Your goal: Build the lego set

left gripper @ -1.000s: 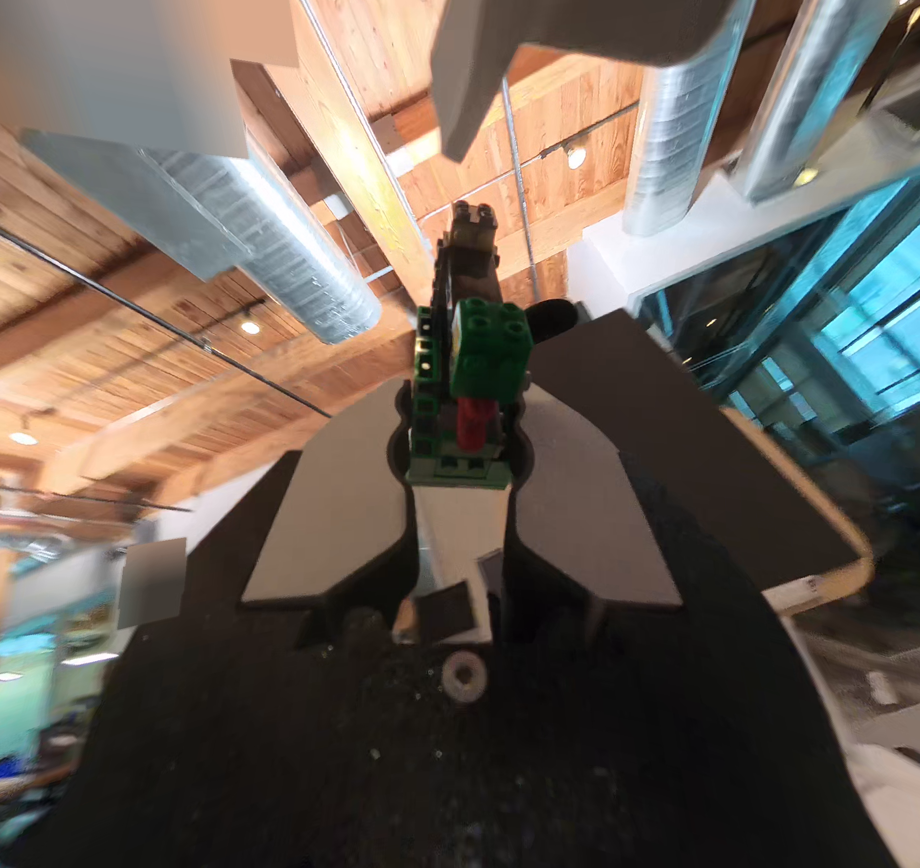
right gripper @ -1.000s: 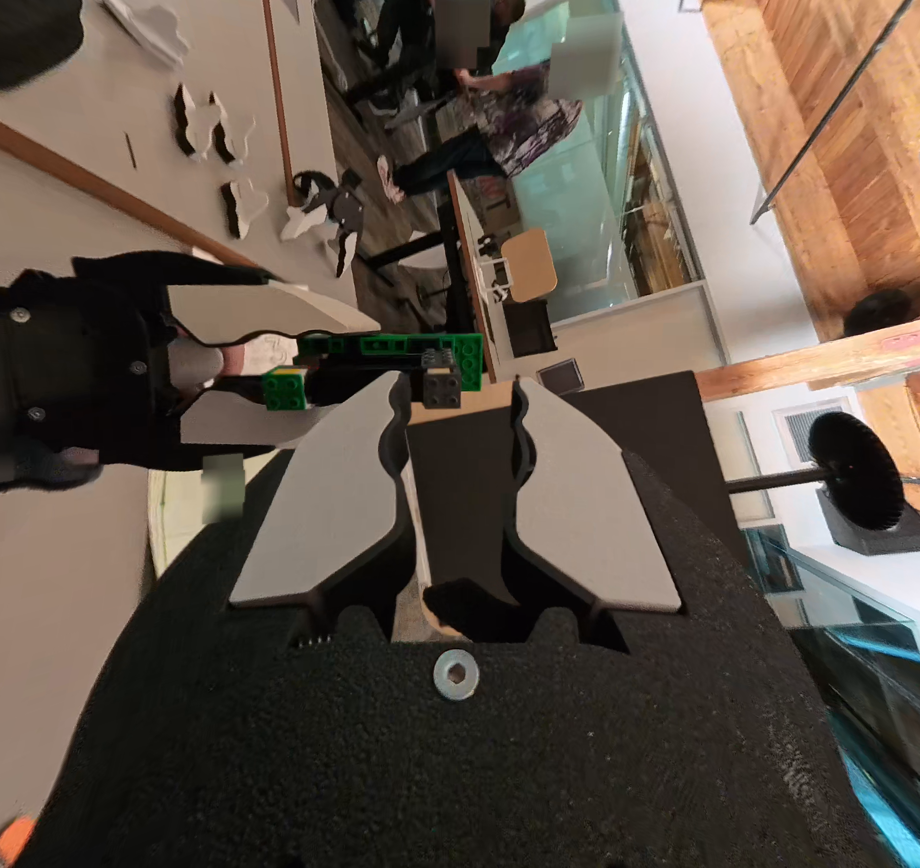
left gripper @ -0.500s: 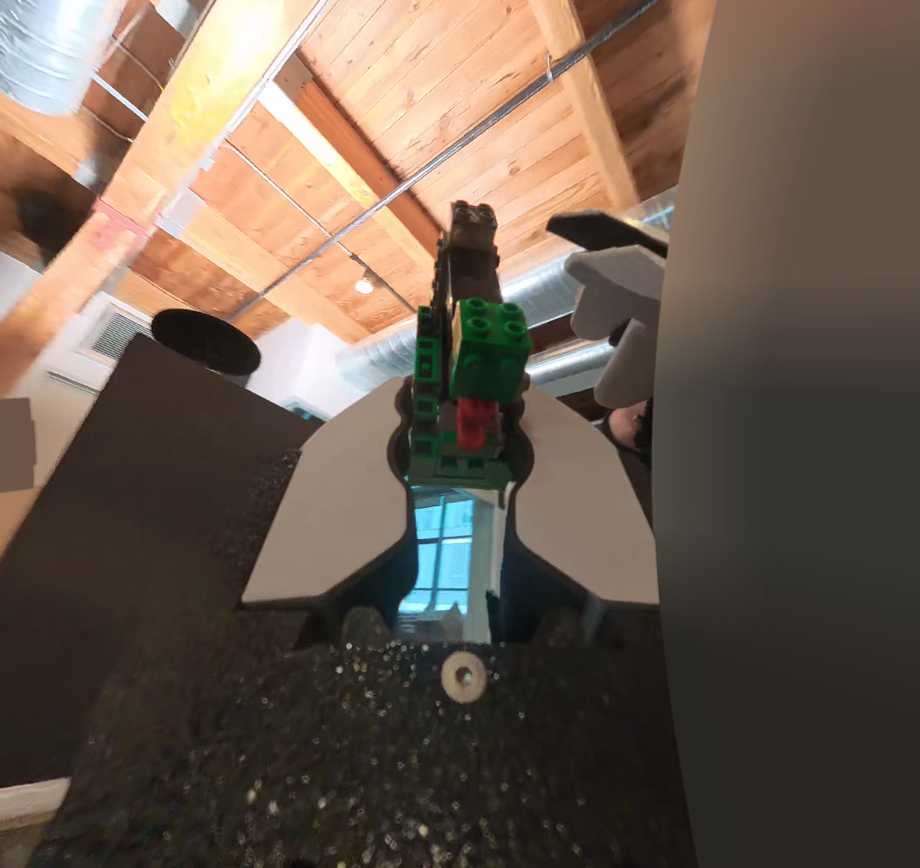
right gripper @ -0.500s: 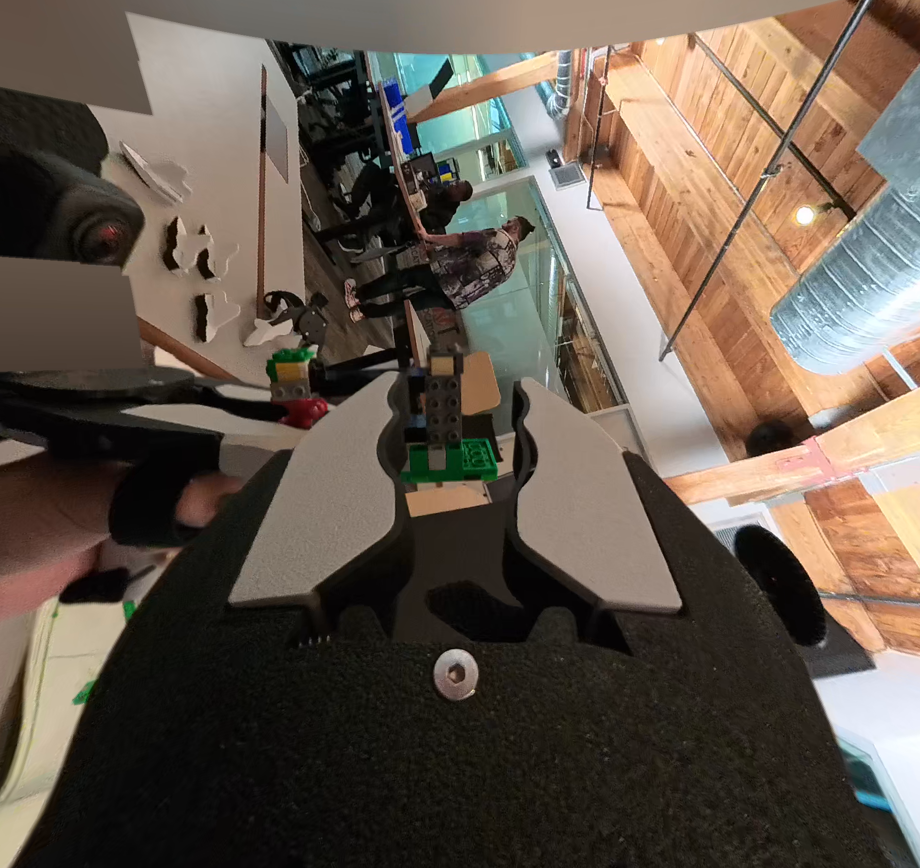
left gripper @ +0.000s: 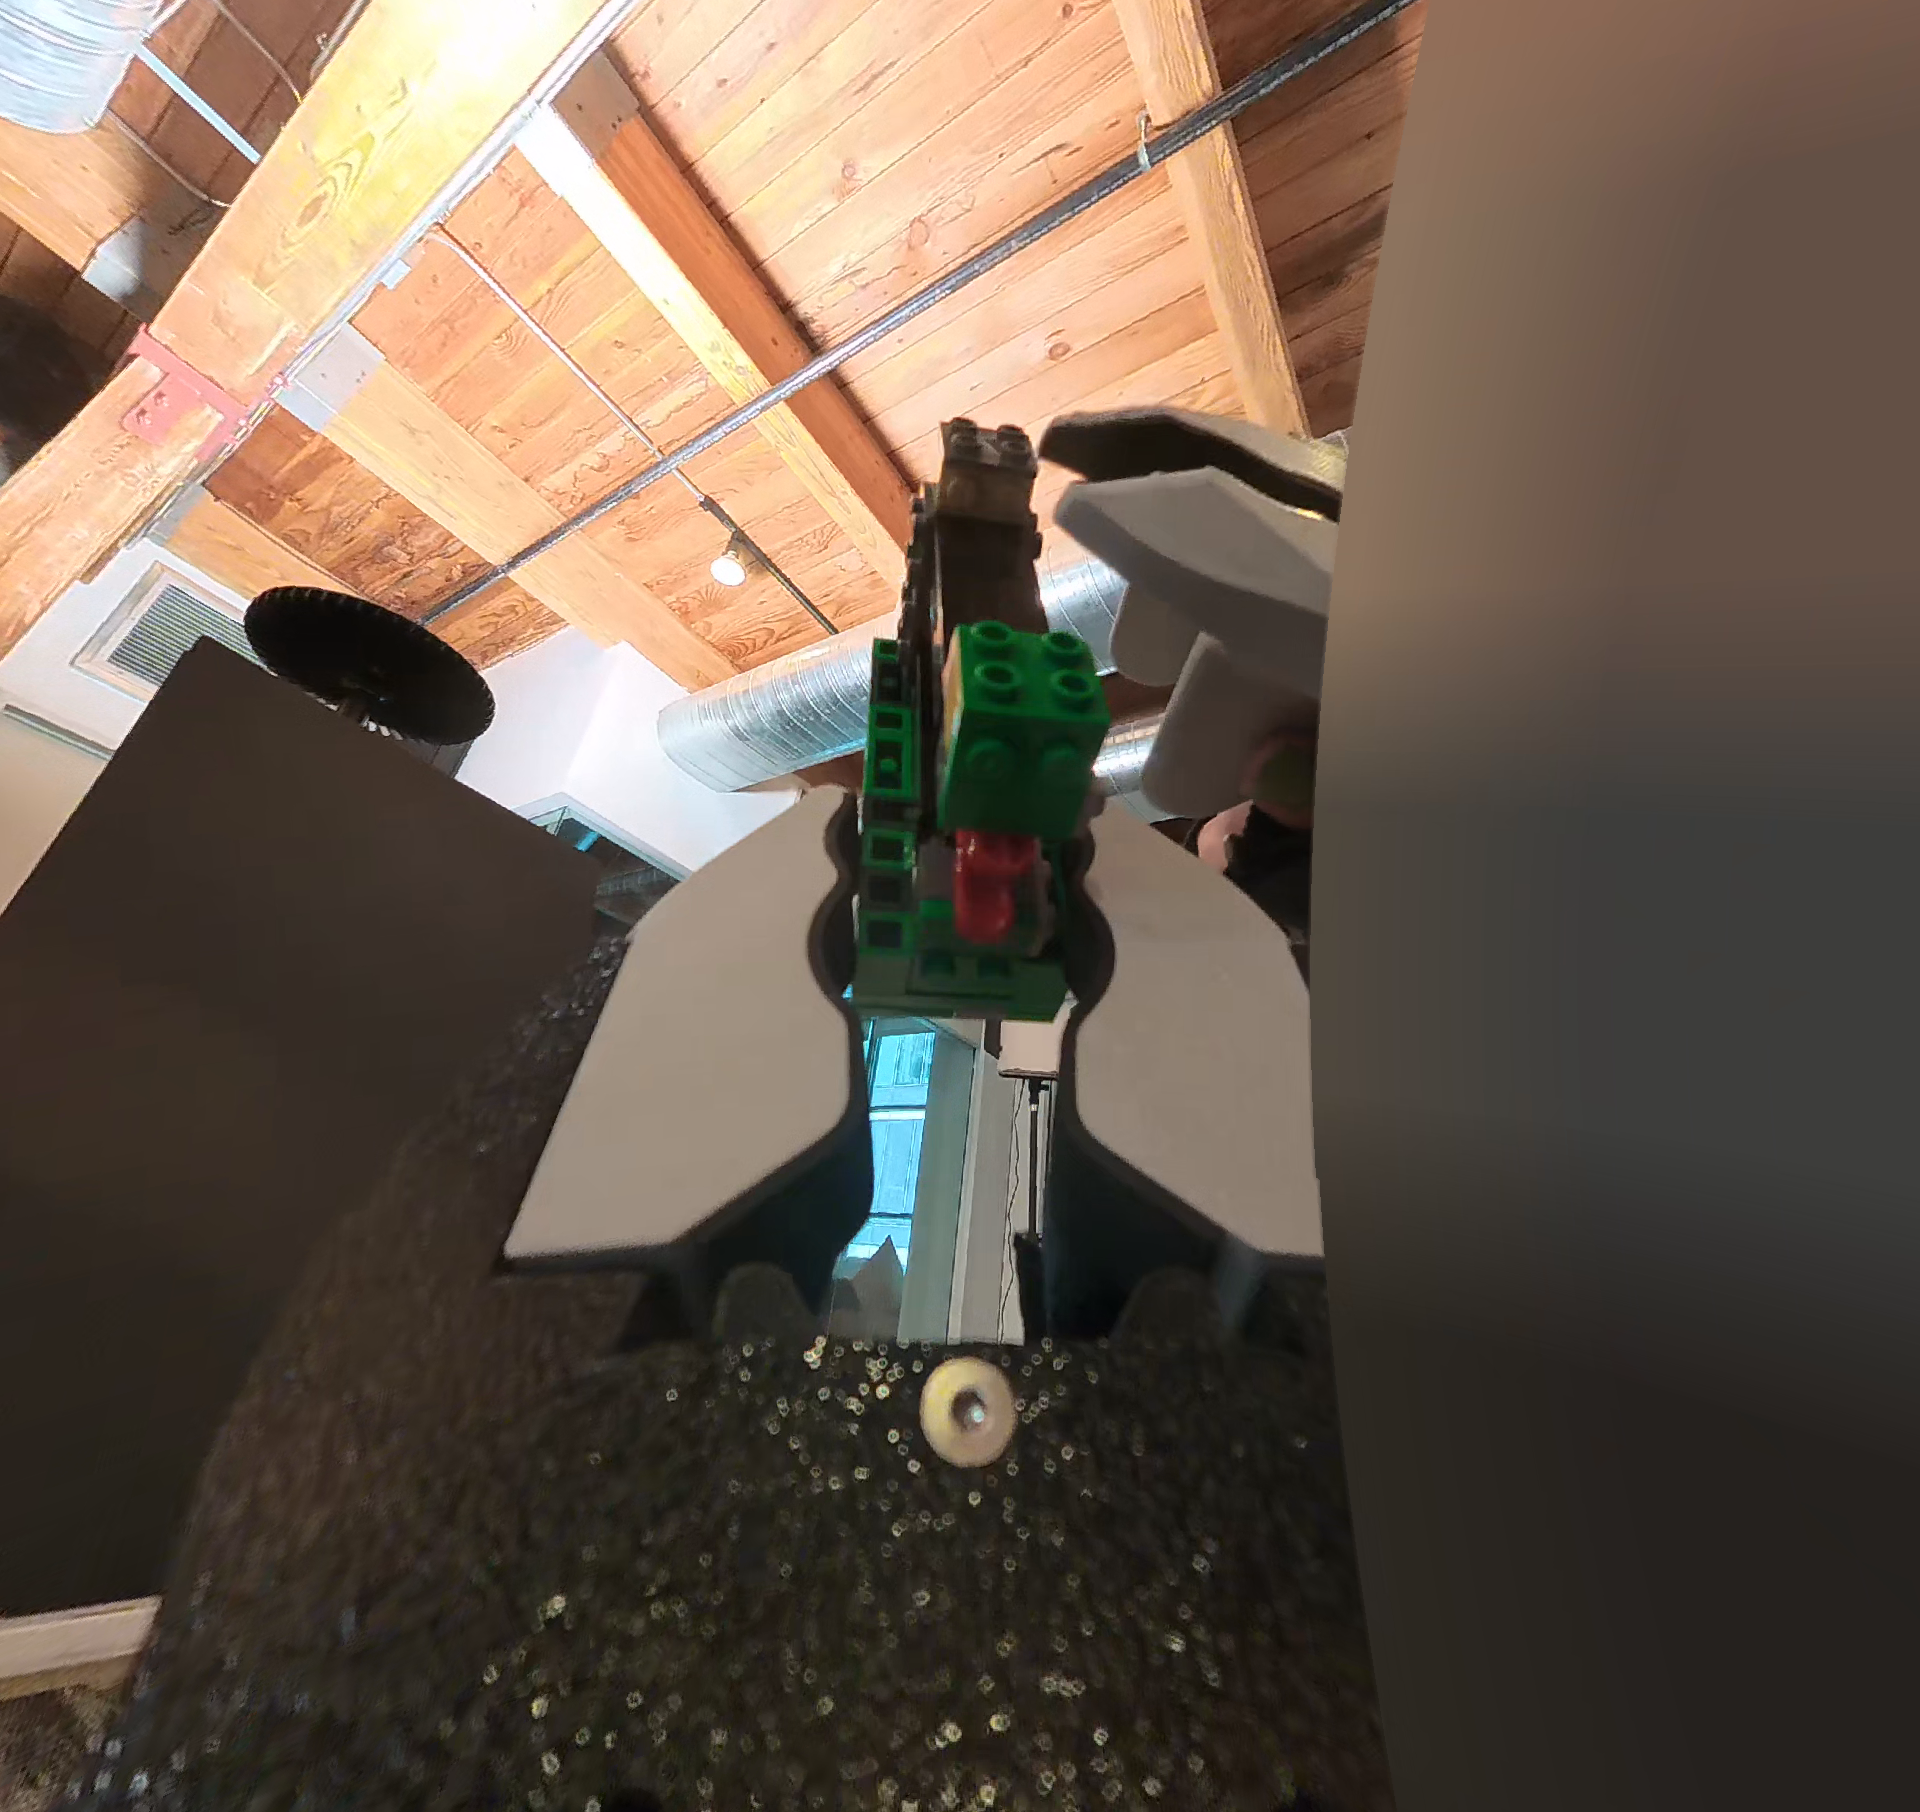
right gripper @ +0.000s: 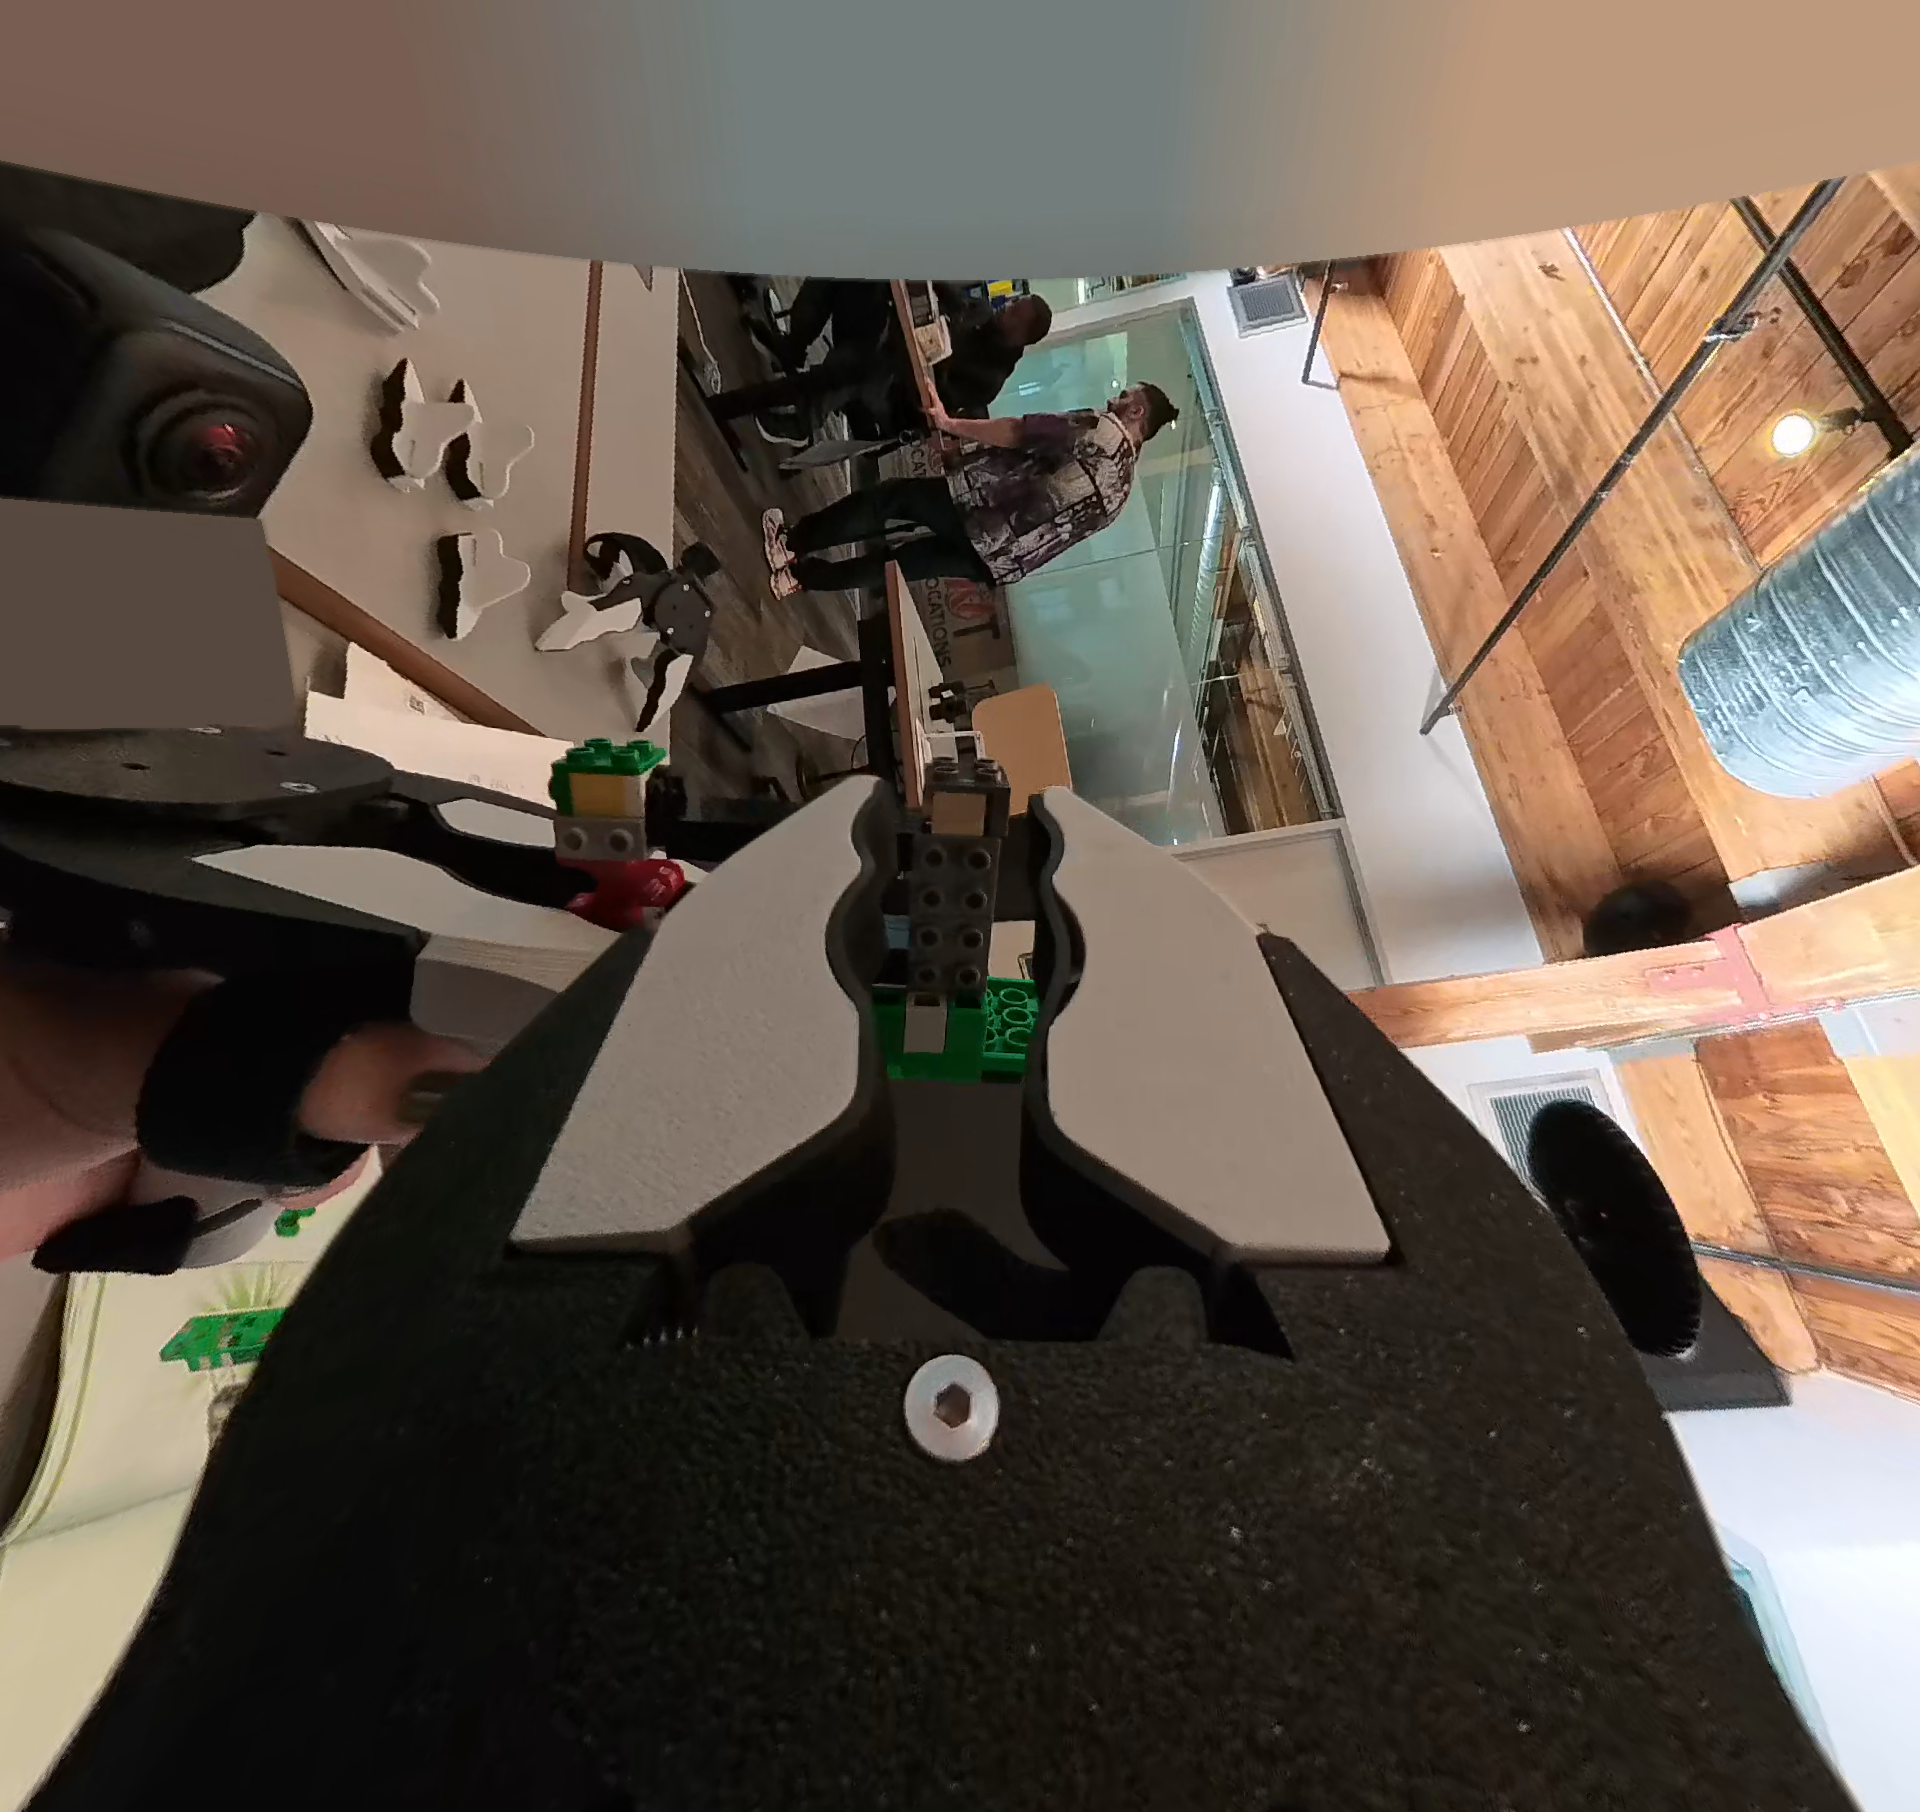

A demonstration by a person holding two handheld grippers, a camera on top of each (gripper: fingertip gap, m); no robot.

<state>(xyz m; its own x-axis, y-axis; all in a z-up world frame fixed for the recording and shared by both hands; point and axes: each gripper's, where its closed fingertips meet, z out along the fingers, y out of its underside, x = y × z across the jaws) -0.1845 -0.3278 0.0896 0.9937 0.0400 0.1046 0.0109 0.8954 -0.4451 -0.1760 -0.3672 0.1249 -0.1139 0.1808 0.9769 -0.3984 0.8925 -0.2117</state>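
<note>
Left claw [left gripper: 961, 889] pinching green lego build [left gripper: 977, 806], held up toward wooden ceiling [left gripper: 831, 152]. Right claw [right gripper: 951, 889] spread around build's dark gray column [right gripper: 951, 889], contact unclear.

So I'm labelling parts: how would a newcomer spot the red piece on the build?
Look between the left tool fingers, shut on the lego build. Under its studded green cube hangs the red piece, the only glossy red, rounded part among green and dark blocks.
</note>
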